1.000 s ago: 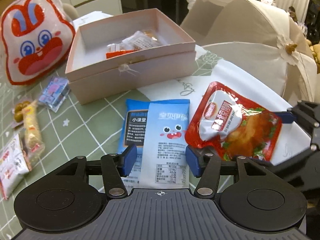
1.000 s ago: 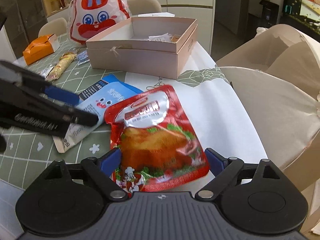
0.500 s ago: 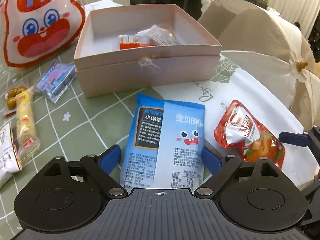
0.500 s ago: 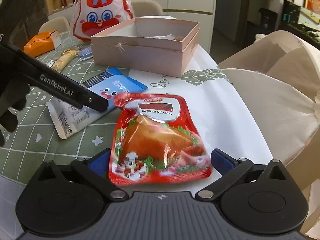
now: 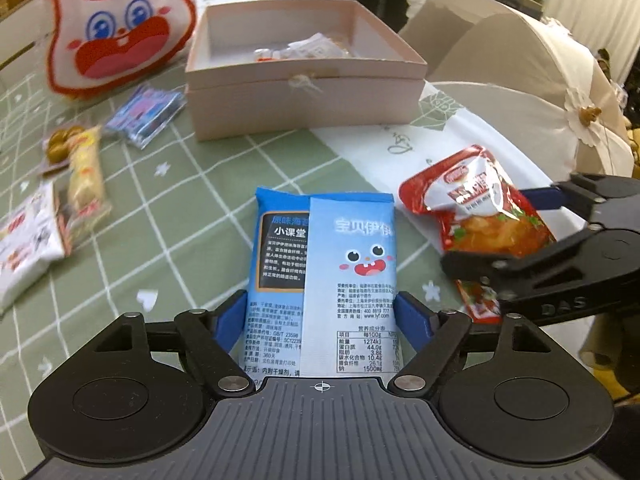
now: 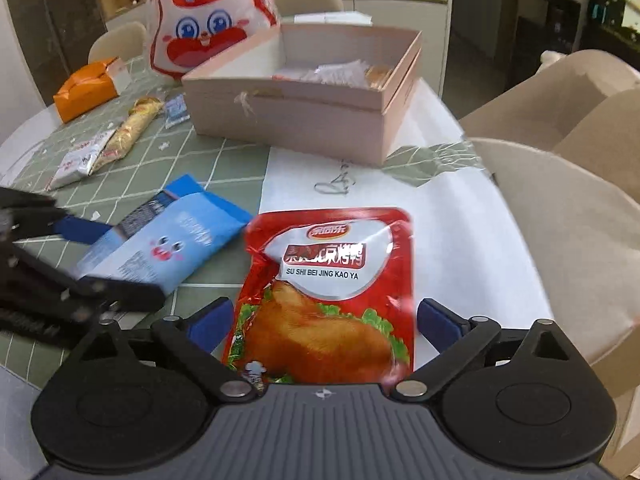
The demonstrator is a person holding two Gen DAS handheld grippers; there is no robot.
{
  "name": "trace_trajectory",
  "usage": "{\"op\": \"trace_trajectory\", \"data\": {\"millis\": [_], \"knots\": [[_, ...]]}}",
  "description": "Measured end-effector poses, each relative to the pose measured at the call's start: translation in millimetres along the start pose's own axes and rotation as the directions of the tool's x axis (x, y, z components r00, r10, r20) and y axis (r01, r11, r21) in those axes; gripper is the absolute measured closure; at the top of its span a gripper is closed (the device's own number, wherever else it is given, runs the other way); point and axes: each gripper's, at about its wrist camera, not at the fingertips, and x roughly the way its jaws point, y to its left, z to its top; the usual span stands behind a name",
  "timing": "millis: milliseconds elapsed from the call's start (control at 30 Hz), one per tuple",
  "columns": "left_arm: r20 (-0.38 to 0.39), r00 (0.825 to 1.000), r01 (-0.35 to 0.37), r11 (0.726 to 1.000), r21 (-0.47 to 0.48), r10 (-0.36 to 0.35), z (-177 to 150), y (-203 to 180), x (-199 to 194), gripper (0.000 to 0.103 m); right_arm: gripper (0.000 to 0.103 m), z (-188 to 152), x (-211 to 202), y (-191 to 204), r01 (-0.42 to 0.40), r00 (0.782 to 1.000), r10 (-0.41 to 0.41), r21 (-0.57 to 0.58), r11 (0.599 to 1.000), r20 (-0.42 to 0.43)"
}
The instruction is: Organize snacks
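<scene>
Sitting flat on the green checked tablecloth (image 5: 180, 216), the blue snack pack (image 5: 324, 264) runs right up between the fingers of the left gripper (image 5: 320, 316). Those jaws have just been closing in a bit, and the blue pads sit right at the pack's edges, but I honestly can't tell if they're pressing on it or just flanking it.

Same story on the other side: the red roast duck pouch (image 6: 332, 292) lies partly on the white cloth strip (image 6: 452, 216), with the right gripper (image 6: 324, 320) straddling its lower end. Its jaws have also eased in slightly, though they're spread wide, with a sliver of gap showing beside the right pad, so nothing's clamped.

Further back is the open pink box (image 5: 304, 92) with a few small wrapped snacks inside. A big rabbit-face bag (image 5: 116, 28) sits left of it, and some loose little packets (image 5: 80, 168) are scattered on the left side of the table.
</scene>
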Motion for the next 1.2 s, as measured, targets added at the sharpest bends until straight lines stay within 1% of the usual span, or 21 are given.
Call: {"op": "trace_trajectory", "data": {"millis": [67,100,133,167,200,233,300,433,600,667,767,800,900,933,1000,1067,1100,1133,1167,1200], "knots": [[0.004,1.000,0.002,1.000,-0.019,-0.002,-4,1,-4,0.019,0.007,1,0,8,0.006,1.000,-0.007,-0.038,0.999,-0.005],[0.007,1.000,0.004,1.000,-0.028,-0.004,-6,2,-6,0.019,0.010,1,-1,11,-0.003,1.000,0.003,-0.054,0.999,-0.006],[0.010,1.000,0.004,0.999,-0.037,-0.004,-7,3,-8,0.019,0.016,0,-4,13,-0.014,1.000,0.014,-0.069,0.997,-0.003],[0.014,1.000,0.003,0.999,-0.043,-0.003,-7,2,-10,0.019,0.019,1,-7,15,-0.020,1.000,0.021,-0.080,0.997,0.005],[0.019,1.000,0.002,0.999,-0.049,-0.001,-8,2,-12,0.019,0.029,3,-10,15,-0.028,1.000,0.029,-0.088,0.996,0.009],[0.026,1.000,0.002,0.998,-0.055,-0.001,-8,3,-14,0.019,0.032,5,-13,15,-0.045,0.999,0.046,-0.096,0.994,0.007],[0.038,0.999,0.003,0.998,-0.063,0.000,-8,3,-18,0.019,0.044,9,-18,15,-0.073,0.997,0.074,-0.109,0.991,0.010],[0.056,0.998,0.006,0.996,-0.086,-0.001,-8,5,-23,0.019,0.048,12,-22,13,-0.090,0.996,0.092,-0.122,0.988,0.006],[0.046,0.999,0.015,0.992,-0.123,-0.009,-12,8,-24,0.019,0.051,8,-27,9,-0.094,0.995,0.096,-0.100,0.991,0.024],[0.041,0.999,0.011,0.991,-0.134,-0.006,-13,8,-23,0.019,0.056,7,-32,6,-0.110,0.993,0.113,-0.077,0.991,0.041],[0.036,0.999,0.007,0.988,-0.152,-0.002,-15,11,-22,0.019,0.067,8,-41,1,-0.129,0.989,0.133,-0.065,0.990,0.066],[0.036,0.999,0.009,0.988,-0.155,-0.003,-15,11,-22,0.019,0.074,9,-44,1,-0.128,0.988,0.133,-0.065,0.990,0.075],[0.041,0.999,0.012,0.987,-0.161,-0.006,-17,11,-21,0.019,0.077,14,-50,-4,-0.157,0.984,0.161,-0.056,0.986,0.075],[0.038,0.999,0.015,0.987,-0.163,-0.009,-17,11,-19,0.019,0.078,14,-52,-4,-0.169,0.982,0.172,-0.050,0.984,0.071],[0.027,1.000,0.020,0.986,-0.167,-0.015,-18,10,-15,0.019,0.077,15,-49,-4,-0.196,0.980,0.197,-0.030,0.980,0.035],[0.024,1.000,0.013,0.987,-0.162,-0.009,-20,8,-13,0.019,0.064,13,-39,0,-0.170,0.985,0.170,-0.022,0.985,-0.001],[0.027,1.000,0.010,0.987,-0.162,-0.006,-20,8,-14,0.019,0.045,11,-32,3,-0.131,0.991,0.131,-0.019,0.991,-0.011],[0.034,0.999,0.005,0.986,-0.166,0.001,-20,9,-16,0.019,0.035,9,-27,6,-0.088,0.996,0.088,-0.002,0.996,-0.014],[0.041,0.999,-0.013,0.985,-0.170,0.021,-20,10,-19,0.019,0.033,8,-22,7,-0.070,0.997,0.071,0.034,0.997,-0.018],[0.049,0.998,-0.037,0.984,-0.173,0.046,-20,12,-21,0.019,0.029,8,-20,7,-0.075,0.997,0.077,0.074,0.994,-0.022]]}}
